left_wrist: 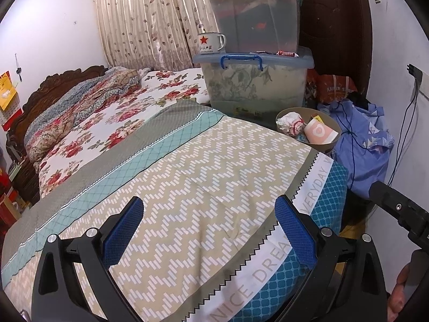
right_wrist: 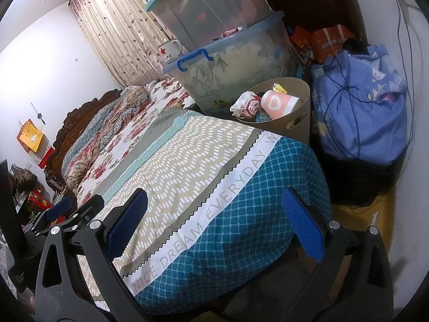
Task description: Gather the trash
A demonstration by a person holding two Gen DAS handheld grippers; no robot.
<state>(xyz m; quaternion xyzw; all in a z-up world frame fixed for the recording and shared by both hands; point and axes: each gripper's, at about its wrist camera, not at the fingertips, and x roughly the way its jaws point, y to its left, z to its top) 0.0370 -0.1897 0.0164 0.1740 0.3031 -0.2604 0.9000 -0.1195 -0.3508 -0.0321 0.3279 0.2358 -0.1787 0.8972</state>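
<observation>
A tan waste bin stands beside the far corner of the bed. In it lie a crumpled white and red wrapper, a pink paper cup on its side and a small yellow packet. My left gripper is open and empty, low over the patterned bedspread. My right gripper is open and empty over the bed's blue corner. Both are well short of the bin.
Two stacked clear storage boxes stand behind the bin, with a white enamel mug on the lower lid. A blue cloth bundle with cables sits right of the bin. Bed with floral quilt stretches left.
</observation>
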